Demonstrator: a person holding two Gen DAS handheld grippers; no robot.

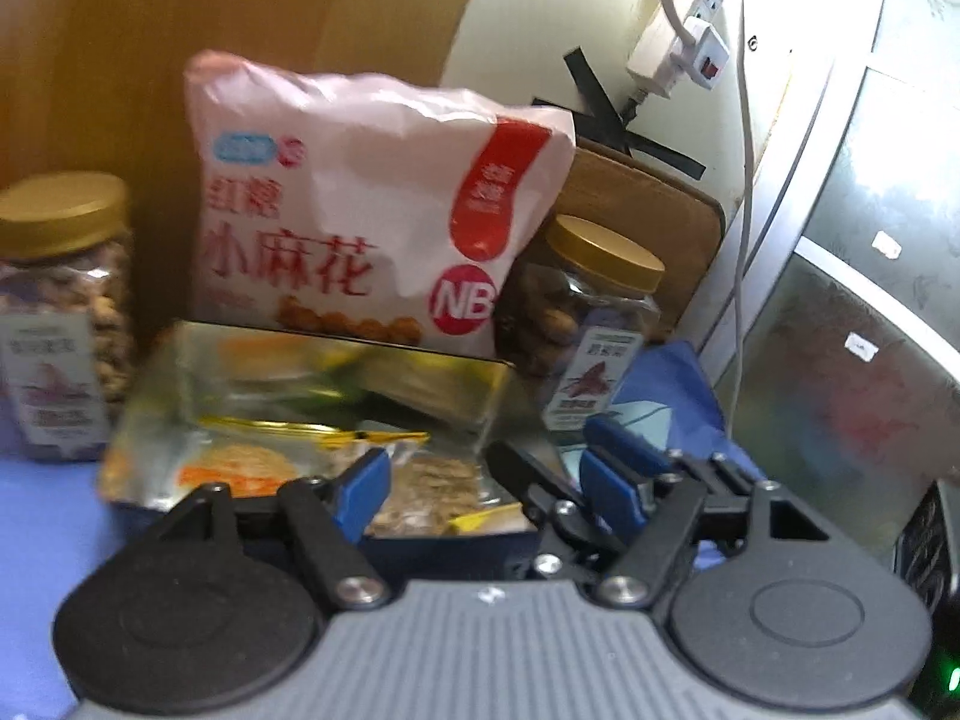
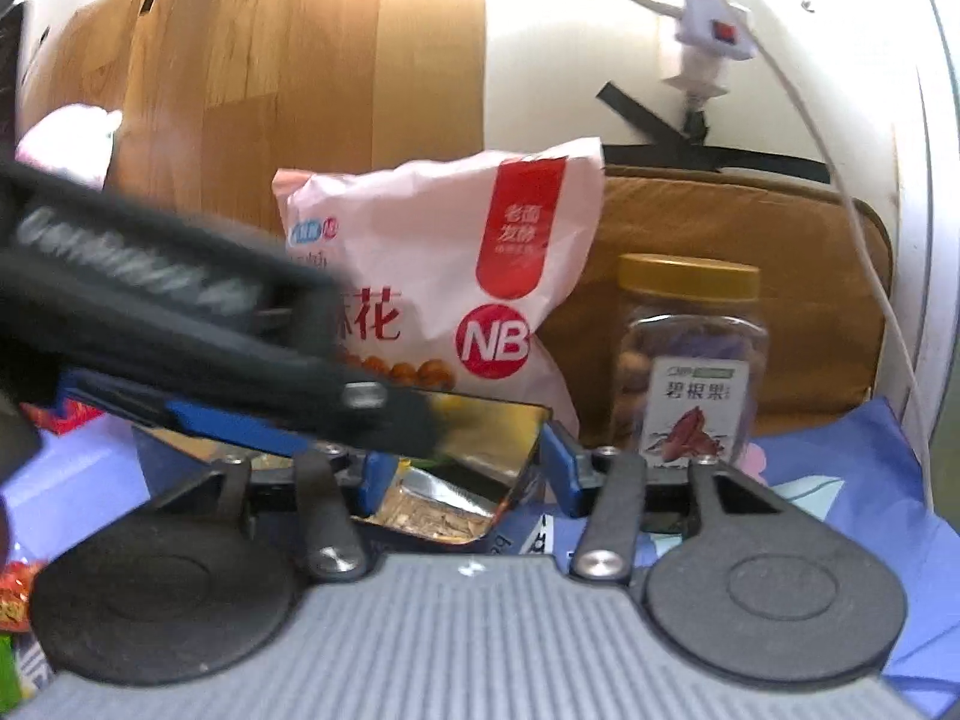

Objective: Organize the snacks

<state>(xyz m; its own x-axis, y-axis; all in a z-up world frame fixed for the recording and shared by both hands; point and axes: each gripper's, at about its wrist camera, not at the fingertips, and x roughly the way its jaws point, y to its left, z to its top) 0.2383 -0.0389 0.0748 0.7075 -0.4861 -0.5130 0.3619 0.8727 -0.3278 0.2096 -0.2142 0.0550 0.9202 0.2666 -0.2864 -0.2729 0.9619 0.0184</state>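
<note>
- A pale pink snack bag [image 1: 360, 210] carries red lettering, a red banner and a red circle with white "NB".
- Two clear jars, one left [image 1: 63, 318], one right [image 1: 591, 324], wear gold lids.
- The open tin [image 1: 312, 396] gleams gold inside.
- Blue cloth [image 2: 840, 480] covers the table.
- Gripper pads [image 1: 360, 492] show blue on black arms.
- A tan cushion [image 2: 750, 228] leans behind.

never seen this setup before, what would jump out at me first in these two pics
The big pink snack bag with red lettering stands upright at the back, leaning on the wooden panel. A gold-lidded nut jar stands to its left and another nut jar to its right. In front lies an open, shiny gold-lined tin holding snack packets, with the left claw and the right claw open over it.
</note>
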